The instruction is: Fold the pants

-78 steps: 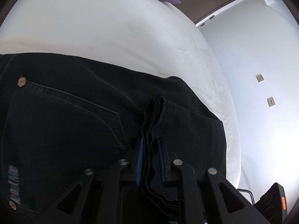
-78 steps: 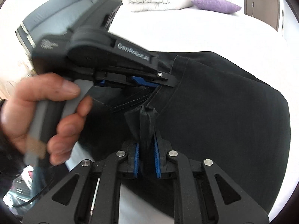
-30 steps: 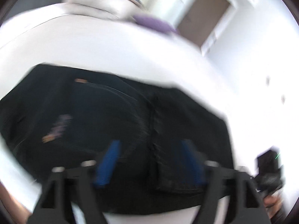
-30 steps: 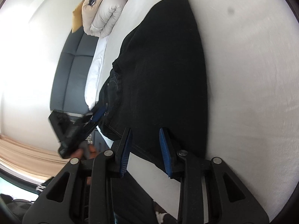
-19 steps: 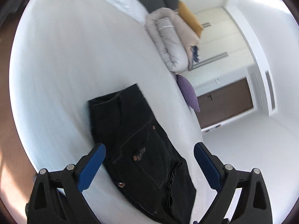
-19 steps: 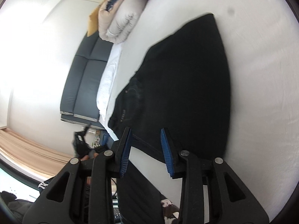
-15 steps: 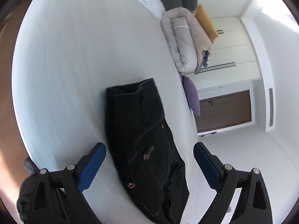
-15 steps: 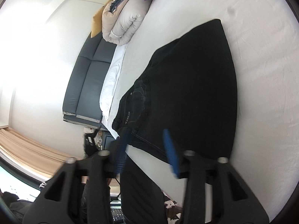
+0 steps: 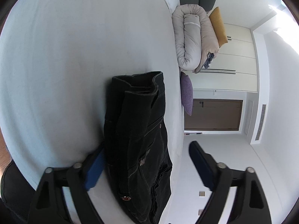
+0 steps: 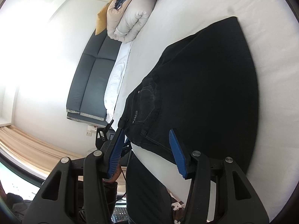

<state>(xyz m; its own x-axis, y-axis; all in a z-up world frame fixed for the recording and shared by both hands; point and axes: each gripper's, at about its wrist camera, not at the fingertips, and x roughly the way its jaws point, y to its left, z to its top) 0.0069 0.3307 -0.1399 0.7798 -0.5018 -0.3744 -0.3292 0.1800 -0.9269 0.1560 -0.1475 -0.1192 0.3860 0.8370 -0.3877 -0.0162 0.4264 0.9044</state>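
The black pants [image 9: 136, 143] have been released by both grippers and are now left lying folded on the white bed [image 9: 65, 65]. The left gripper [image 9: 147, 165] and right gripper [image 10: 145, 153] have been opened wide and drawn back from the fabric.

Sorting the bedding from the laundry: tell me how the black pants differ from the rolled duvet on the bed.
The black pants lie folded flat near the mattress edge; the rolled duvet is bundled thick, farther up toward the headboard. The pants are black denim with pocket stitching and rivets; the duvet is pale, puffy and quilted. Both rest on the white bed sheet, untouched by either gripper.
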